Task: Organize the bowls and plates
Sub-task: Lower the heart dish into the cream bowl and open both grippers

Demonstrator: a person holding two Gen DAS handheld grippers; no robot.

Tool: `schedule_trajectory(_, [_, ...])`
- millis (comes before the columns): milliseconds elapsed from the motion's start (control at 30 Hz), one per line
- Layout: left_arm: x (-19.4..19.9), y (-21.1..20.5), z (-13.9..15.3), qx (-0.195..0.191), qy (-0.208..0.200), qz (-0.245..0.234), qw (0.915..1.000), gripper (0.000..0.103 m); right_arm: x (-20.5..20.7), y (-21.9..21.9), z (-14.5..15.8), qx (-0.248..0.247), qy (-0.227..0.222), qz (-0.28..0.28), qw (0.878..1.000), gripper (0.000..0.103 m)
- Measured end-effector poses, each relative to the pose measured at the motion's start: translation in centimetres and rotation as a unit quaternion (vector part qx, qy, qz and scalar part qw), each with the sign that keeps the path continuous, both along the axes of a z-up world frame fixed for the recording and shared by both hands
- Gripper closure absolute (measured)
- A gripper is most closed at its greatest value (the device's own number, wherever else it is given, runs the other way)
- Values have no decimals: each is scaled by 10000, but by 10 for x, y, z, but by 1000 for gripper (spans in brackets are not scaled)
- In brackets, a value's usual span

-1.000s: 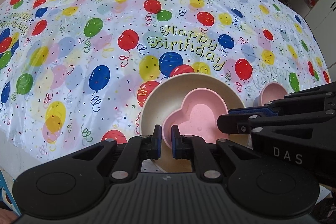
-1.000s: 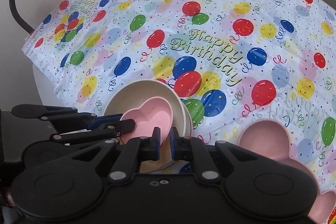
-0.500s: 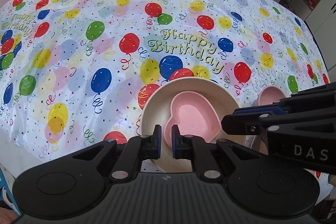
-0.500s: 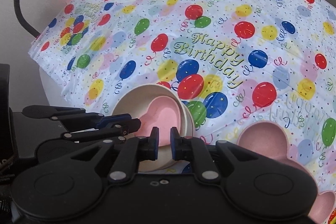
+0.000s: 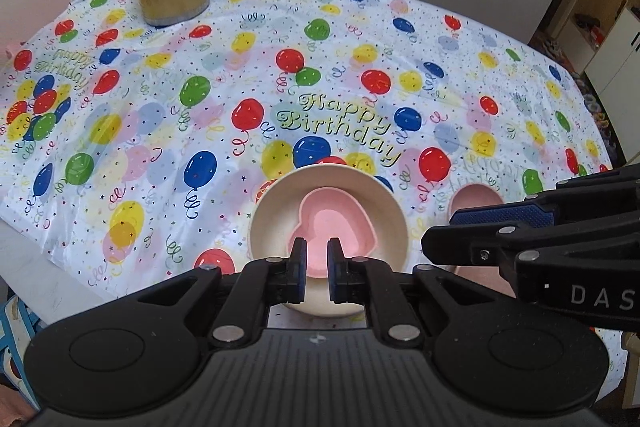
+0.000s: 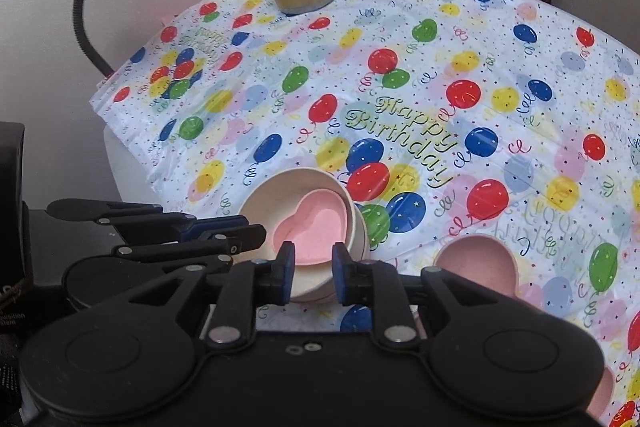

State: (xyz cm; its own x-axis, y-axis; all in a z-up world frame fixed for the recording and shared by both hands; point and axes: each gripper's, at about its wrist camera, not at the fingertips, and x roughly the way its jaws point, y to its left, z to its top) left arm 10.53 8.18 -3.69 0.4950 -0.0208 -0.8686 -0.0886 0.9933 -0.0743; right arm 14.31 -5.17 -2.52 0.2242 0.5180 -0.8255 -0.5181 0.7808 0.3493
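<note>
Left wrist view: left hand-held gripper (image 5: 317,269) pressed together, nothing pinched.
Heart bowl (image 5: 338,225): pink, nested in cream bowl (image 5: 276,211) on table (image 5: 160,107), just beyond the fingertips.
Right wrist view: right hand-held gripper (image 6: 312,277) opening, empty; same stack just ahead; pink plate (image 6: 476,261) to its right.

Pink heart bowl (image 5: 334,227) nested inside cream bowl (image 5: 276,215)
</note>
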Motion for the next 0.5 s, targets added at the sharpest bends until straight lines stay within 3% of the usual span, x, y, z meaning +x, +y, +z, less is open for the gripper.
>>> schedule_trajectory(167, [-20,-14,14,25,-225,131,9997,89,-16,-15,13,124,-201,115,9997,81])
schedule_trajectory(400, [-47,-24,28,-15,-483,403,9980,55,-39,-32,32,237,-549,297,9978,75])
schedule_trajectory(500, [-53,-18,29,-63,-505,571,9971,39,-45,-38,37,267,-675,256,9970,58])
